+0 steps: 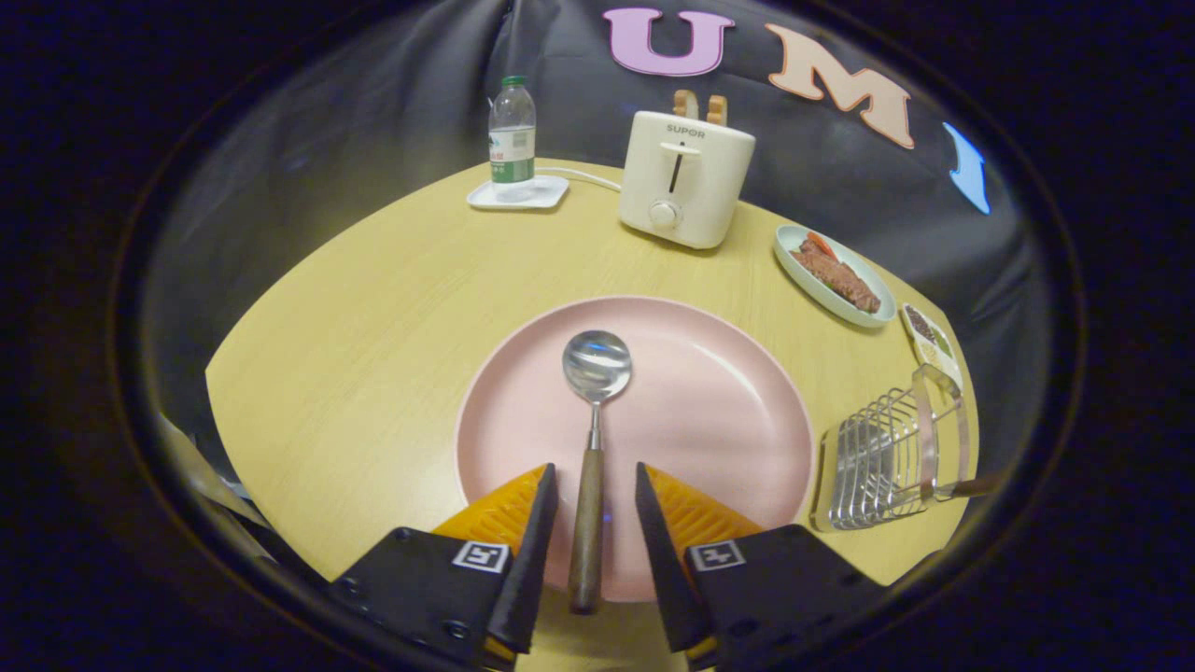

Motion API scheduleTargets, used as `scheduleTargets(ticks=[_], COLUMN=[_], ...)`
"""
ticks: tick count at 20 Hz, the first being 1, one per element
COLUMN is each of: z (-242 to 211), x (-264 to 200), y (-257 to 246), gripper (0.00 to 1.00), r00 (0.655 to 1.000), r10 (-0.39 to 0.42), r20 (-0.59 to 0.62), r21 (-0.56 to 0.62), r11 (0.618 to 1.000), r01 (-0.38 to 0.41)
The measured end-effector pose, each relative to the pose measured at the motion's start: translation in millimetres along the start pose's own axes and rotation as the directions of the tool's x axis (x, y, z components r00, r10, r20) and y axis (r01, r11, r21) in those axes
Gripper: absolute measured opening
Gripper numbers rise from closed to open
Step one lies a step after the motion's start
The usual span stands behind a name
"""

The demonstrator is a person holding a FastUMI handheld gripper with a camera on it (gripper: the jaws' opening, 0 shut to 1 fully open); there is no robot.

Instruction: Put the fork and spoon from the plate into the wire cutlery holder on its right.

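Note:
A spoon (597, 366) with a shiny metal bowl and a brown wooden handle lies on the pink plate (728, 411), its handle pointing back toward me. My gripper (595, 471) is open, one finger on each side of the handle, with a gap on both sides. To the right of the plate stands the wire cutlery holder (887, 457). A metal utensil lies inside it, and its wooden handle (971, 486) sticks out on the far side; I cannot tell for sure that it is the fork.
Beyond the plate stand a white toaster (684, 177), a water bottle (513, 131) on a small white tray, a pale dish of food (834, 273) and a small seasoning dish (931, 343). The round wooden table (373, 327) has bare room to the plate's left.

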State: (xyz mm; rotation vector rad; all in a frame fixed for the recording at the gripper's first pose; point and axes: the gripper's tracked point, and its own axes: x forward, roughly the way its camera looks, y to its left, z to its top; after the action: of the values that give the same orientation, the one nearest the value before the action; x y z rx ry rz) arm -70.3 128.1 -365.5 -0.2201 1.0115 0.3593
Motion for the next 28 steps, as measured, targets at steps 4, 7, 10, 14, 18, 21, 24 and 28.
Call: scheduleTargets(ticks=[4, 7, 10, 14, 18, 21, 24, 28], z=[-2, -5, 1, 19, 36, 51, 60, 69], x=[-3, -4, -17, -45, -80, -105, -124, -138], y=[3, -1, -6, -15, -31, -48, -68, -106], gripper=[0.26, 0.13, 0.09, 0.09, 0.09, 0.09, 0.09, 0.09], r00=[0.999, 0.996, 0.993, 0.991, 0.987, 0.985, 0.98, 0.981], r10=[0.033, 0.036, 0.051, 0.091, 0.12, 0.132, 0.151, 0.127], r20=[-0.036, -0.076, -0.105, -0.102, -0.111, -0.112, -0.133, -0.149], r21=[0.001, -0.004, 0.004, 0.016, 0.001, -0.003, -0.008, -0.044], r11=[0.999, 0.999, 0.999, 0.996, 0.993, 0.991, 0.988, 0.99], r01=[-0.033, -0.037, -0.051, -0.09, -0.12, -0.134, -0.154, -0.134])
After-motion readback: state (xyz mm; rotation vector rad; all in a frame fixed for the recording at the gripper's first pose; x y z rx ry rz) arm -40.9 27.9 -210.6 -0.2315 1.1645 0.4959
